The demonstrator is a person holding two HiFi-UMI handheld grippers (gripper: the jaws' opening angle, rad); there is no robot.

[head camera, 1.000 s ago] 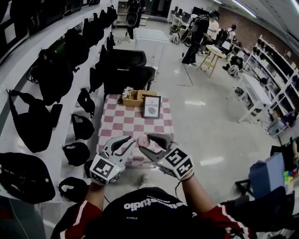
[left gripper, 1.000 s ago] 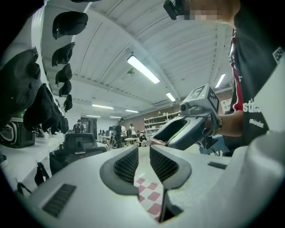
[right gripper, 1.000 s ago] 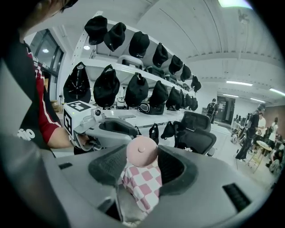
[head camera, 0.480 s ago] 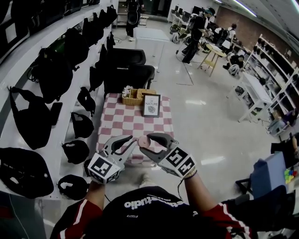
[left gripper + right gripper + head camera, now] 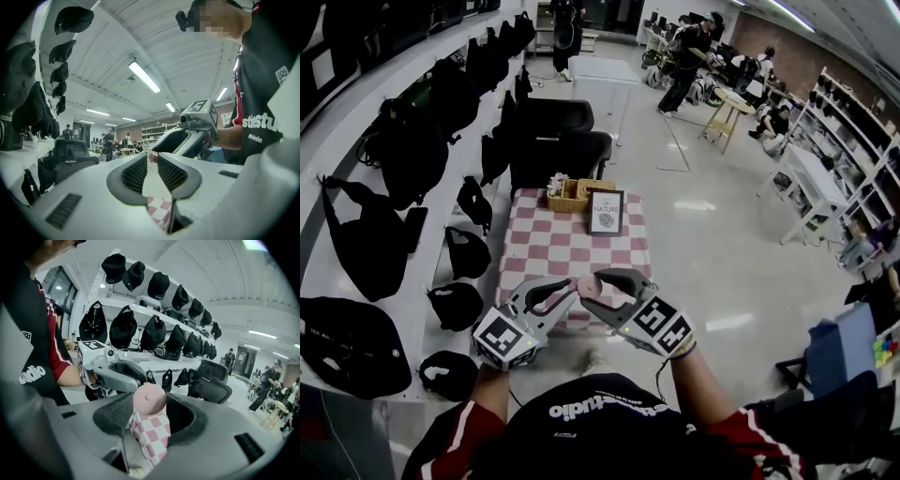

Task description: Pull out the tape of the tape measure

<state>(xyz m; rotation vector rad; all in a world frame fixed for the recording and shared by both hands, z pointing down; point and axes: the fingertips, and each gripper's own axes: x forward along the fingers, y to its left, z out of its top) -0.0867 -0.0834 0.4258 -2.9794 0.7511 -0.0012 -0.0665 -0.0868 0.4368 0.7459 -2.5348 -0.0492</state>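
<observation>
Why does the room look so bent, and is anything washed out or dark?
Head view: the fisheye lens bows straight lines; lamp glare streaks the floor. Left gripper view: a ceiling light blows out white, corners go black. Right gripper view: the pink tape measure is sharp, the edges dark.

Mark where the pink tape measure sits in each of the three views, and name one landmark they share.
Head view: pink tape measure at lower centre, gripped by the right tongs.
Left gripper view: only a small pink sliver at centre, just past the tips of the left tongs.
Right gripper view: dead centre, clamped between the pads.
Shared landmark: the checked tablecloth, seen below the tape measure in every view.
</observation>
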